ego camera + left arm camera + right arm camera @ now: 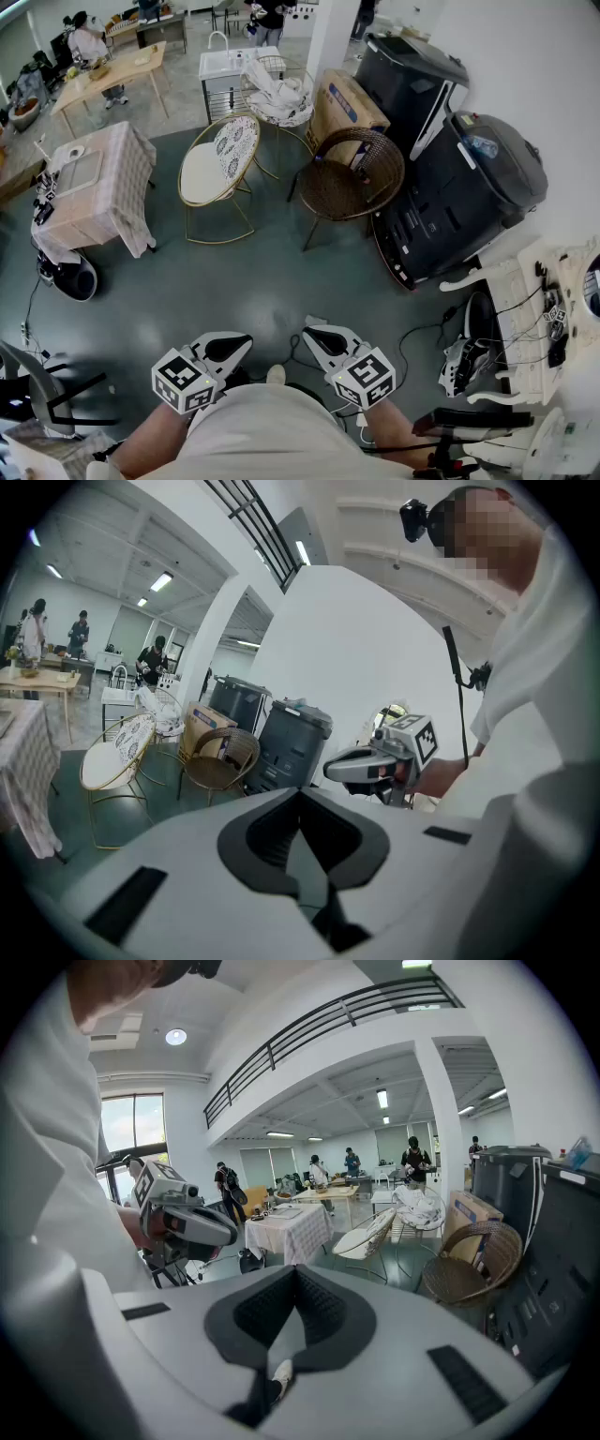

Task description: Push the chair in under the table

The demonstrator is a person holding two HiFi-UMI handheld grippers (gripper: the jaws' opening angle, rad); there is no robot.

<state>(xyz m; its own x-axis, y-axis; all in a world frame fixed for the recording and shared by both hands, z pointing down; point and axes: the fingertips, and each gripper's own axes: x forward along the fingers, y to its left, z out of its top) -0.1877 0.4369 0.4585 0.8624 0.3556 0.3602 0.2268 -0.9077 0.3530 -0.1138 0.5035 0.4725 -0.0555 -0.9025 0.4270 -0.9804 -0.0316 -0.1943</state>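
Gold-framed chair (217,164) stood apart from the table (89,178). Left gripper (240,342) and right gripper (314,333) were closed, empty. Approach seemingly unstarted; next, reach the chair's back.

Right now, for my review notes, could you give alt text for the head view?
The left hand-held gripper and right hand-held gripper, both shut and empty, hover over a grey floor. Ahead stand a gold wire chair with a white seat and a brown wicker chair, with a cloth-covered table to their left.
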